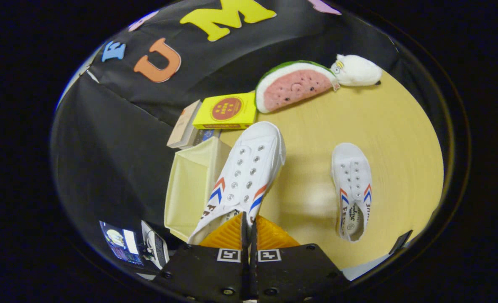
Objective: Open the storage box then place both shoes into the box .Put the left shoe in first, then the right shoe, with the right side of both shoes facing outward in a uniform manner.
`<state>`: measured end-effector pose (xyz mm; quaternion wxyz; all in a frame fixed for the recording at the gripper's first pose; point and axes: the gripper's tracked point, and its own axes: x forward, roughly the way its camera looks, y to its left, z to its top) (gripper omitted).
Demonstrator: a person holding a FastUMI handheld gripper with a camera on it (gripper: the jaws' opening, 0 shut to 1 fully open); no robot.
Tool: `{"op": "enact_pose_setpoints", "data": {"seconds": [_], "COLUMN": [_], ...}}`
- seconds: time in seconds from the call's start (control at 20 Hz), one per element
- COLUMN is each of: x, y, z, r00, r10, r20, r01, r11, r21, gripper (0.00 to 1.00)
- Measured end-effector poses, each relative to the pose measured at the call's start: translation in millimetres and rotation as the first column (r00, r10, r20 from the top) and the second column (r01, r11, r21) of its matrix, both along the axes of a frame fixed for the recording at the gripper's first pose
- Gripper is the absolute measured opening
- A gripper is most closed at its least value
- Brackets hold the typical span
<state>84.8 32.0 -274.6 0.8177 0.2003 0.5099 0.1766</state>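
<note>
We saw the gripper (247,225) with its fingers pinched on the heel of a white shoe (243,181), which reached ahead toward twelve o'clock, lifted over the table (396,139). At ten o'clock of the fingers, just beside that shoe, stood the open box (190,189). At two o'clock, well apart, the other shoe (353,191) lay on the table. Beyond, at twelve, sat a yellow carton (225,111) and a watermelon toy (293,86).
</note>
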Motion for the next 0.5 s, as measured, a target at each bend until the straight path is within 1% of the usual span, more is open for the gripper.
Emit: {"op": "enact_pose_setpoints", "data": {"seconds": [0.1, 0.3, 0.5], "x": [-3.0, -4.3, -3.5], "y": [26.6, 88.9, 154.8], "z": [17.7, 27.3, 5.3], "r00": [0.999, 0.993, 0.992], "r10": [0.033, 0.090, 0.126], "r20": [0.033, 0.078, 0.022], "r01": [-0.033, -0.087, -0.125], "r11": [0.999, 0.995, 0.992], "r21": [-0.009, -0.037, -0.035], "gripper": [0.00, 0.00, 0.00]}}
